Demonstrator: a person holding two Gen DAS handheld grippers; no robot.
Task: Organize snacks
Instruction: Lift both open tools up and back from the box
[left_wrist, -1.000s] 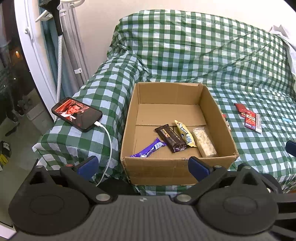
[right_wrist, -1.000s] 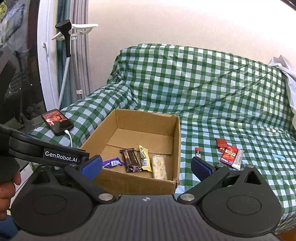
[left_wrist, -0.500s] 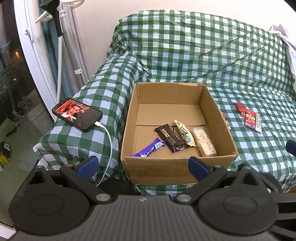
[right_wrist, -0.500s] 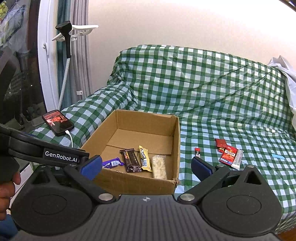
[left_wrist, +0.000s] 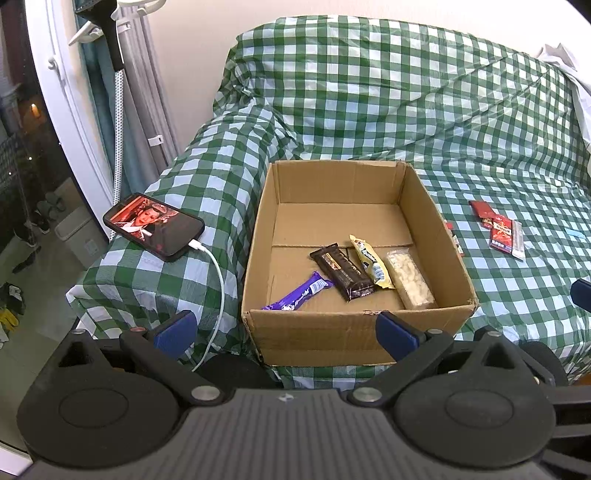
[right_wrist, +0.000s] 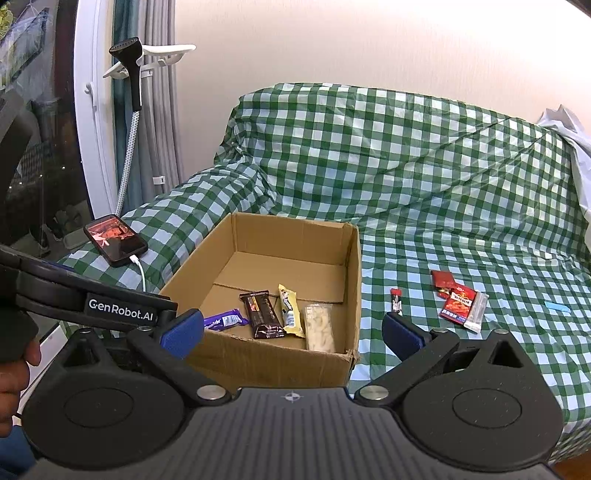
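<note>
An open cardboard box sits on the green checked cover. In it lie a purple bar, a dark brown bar, a yellow bar and a clear pack of white pieces. Right of the box lie a small red stick and red packets. My left gripper is open and empty in front of the box. My right gripper is open and empty, also before the box.
A phone with a lit screen and a white cable lies on the cover's left corner. A garment steamer stand and curtains stand at the left. A small blue strip lies far right.
Both views have shifted only slightly; the box and snacks lie as before. Both grippers stay open.
</note>
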